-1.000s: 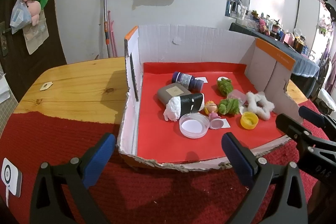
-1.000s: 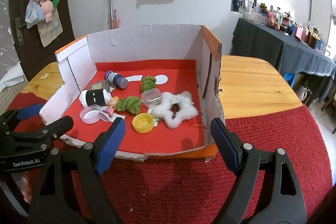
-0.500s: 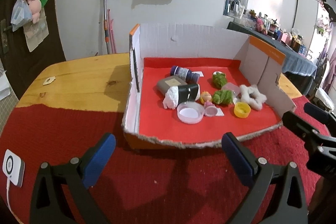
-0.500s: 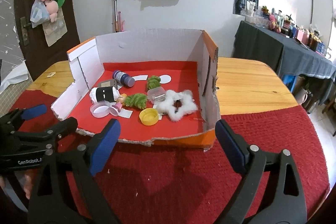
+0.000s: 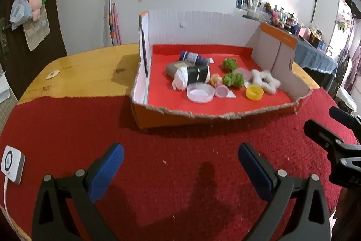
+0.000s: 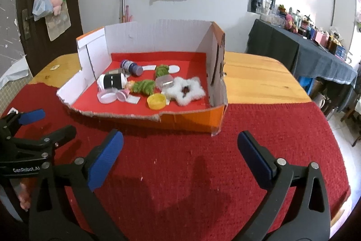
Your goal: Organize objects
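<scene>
Left wrist view shows my left gripper spread wide over the red cloth, nothing between the fingers. The right gripper has its jaws opening too, with only bare cloth between them. Both hang short of the box, well apart from its torn front edge.

The clutter sits inside the box on its red floor — a white star near the right wall, a yellow cap just beside it, two green tufts, a clear dish, a small doll, a black-and-white roll and a purple-capped bottle further back.

I judge this to be the gap between picks: both hands empty, nothing chosen yet. Next I need to settle on one piece. The cap lies nearest the right gripper, so I would reach over the low front edge, straddle it and close — taking care not to snag the star's fluff.
</scene>
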